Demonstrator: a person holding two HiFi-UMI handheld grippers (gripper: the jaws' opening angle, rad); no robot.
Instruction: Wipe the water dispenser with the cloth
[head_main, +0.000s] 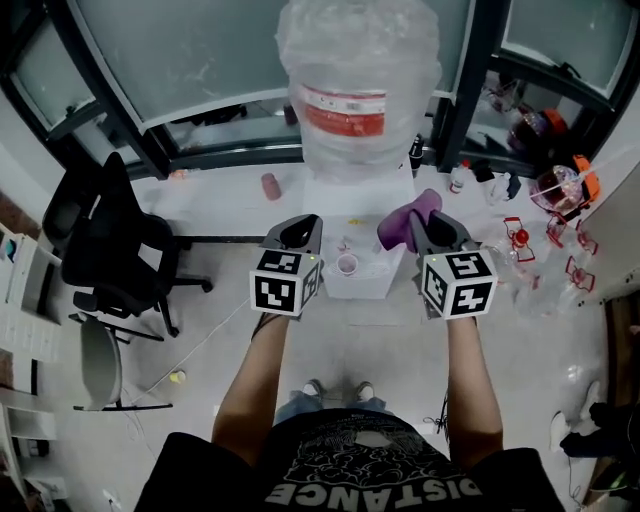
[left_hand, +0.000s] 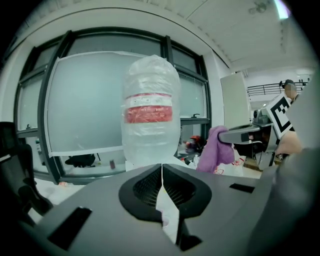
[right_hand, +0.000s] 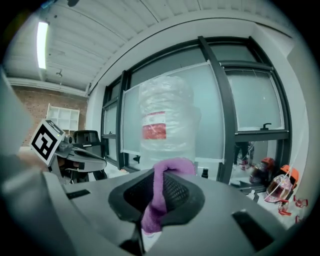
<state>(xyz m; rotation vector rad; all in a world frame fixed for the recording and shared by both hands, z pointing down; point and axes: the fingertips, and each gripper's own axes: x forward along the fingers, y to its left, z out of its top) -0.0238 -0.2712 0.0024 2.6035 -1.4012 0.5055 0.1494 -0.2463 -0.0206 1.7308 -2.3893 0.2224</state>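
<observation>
One dispenser (head_main: 335, 205), white, stands against the window with one big bottle (head_main: 360, 90) upright on top, its long axis vertical and its whole body wrapped in crinkled clear film. The bottle bears one label, a red band under a white strip; the print on it is too small to read. There are two grippers, each with one marker cube of black-and-white squares, held side by side just in front of the dispenser and pointing at it. The left gripper (left_hand: 161, 172) has its jaws pressed together along a thin line with nothing between them. The right gripper (right_hand: 160, 180) is clamped on the one cloth (head_main: 412, 212), which is purple. In the right gripper view the cloth runs as a strip along the jaws and folds over at their tips. In the head view its free end sticks out past the tips toward the dispenser's right side, close to it, though I cannot tell whether it touches. One small pink cup (head_main: 347, 265) sits in the dispenser's front recess, between the two grippers. One black chair (head_main: 110, 245) stands well to the left, with one grey chair (head_main: 97, 368) near it. The person's shirt (head_main: 350, 470) reads "DISTANCE".
</observation>
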